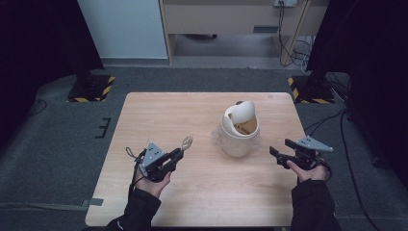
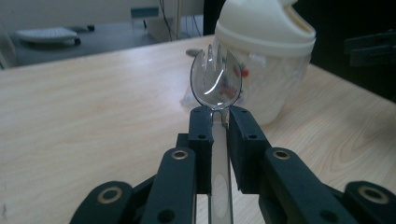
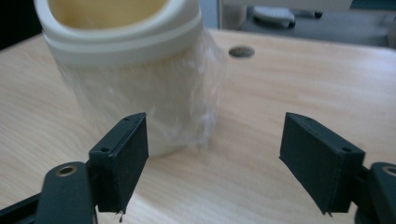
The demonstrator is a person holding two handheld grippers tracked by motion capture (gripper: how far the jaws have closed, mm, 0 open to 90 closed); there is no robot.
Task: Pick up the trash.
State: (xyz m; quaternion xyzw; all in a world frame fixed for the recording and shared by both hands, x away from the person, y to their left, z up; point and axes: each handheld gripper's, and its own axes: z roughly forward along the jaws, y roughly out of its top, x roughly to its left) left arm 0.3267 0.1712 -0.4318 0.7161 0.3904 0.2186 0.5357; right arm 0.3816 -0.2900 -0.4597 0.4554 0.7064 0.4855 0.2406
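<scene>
My left gripper (image 1: 177, 155) (image 2: 219, 119) is shut on the handle of a clear plastic spork (image 1: 186, 142) (image 2: 215, 79), whose tined head sticks up past the jaws toward the bin. A small cream desktop bin (image 1: 239, 129) (image 2: 264, 51) (image 3: 135, 60) with a swing lid and a clear plastic liner stands right of the table's middle. The spork is apart from it, to its left. My right gripper (image 1: 280, 153) (image 3: 215, 158) hangs open to the right of the bin, jaws wide with nothing between them, pointing at the bin's lower wall.
The light wooden table (image 1: 159, 115) has a small round hole (image 3: 242, 52) near its far edge. Yellow-black striped stand bases (image 1: 91, 89) sit on the grey floor beyond the table's far corners. Cables (image 1: 293, 48) lie by a desk at the back.
</scene>
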